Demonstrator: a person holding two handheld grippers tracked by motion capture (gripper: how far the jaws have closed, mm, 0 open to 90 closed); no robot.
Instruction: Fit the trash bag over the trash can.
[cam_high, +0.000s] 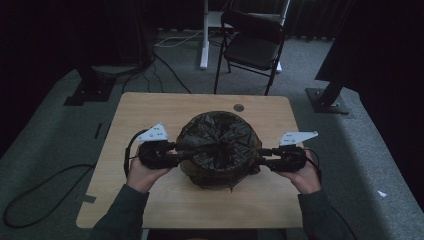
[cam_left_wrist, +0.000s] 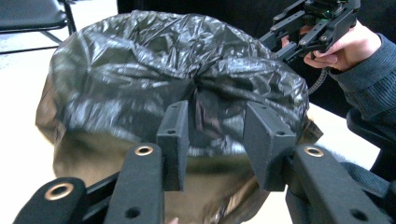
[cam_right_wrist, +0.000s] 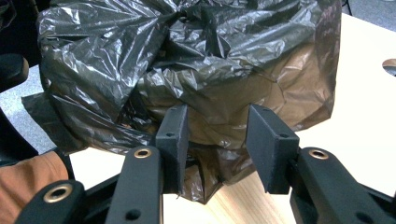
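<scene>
A bulging black plastic bag (cam_high: 218, 147), gathered into a twist at its top, sits in the middle of the wooden table (cam_high: 150, 110). My left gripper (cam_high: 176, 150) is at the bag's left side, and my right gripper (cam_high: 261, 156) is at its right side. In the left gripper view the jaws of the left gripper (cam_left_wrist: 215, 140) stand apart in front of the crinkled bag (cam_left_wrist: 177, 60), with the twist just beyond them; the right gripper (cam_left_wrist: 285, 37) shows open behind the bag. In the right gripper view the right gripper (cam_right_wrist: 215, 140) is open before the bag's (cam_right_wrist: 187, 56) lower folds.
A black folding chair (cam_high: 252, 42) stands on the grey carpet beyond the table's far edge. Cables run across the floor at the left (cam_high: 45, 190). A round grommet hole (cam_high: 239, 107) sits near the table's far edge. Bare tabletop lies in front of the bag.
</scene>
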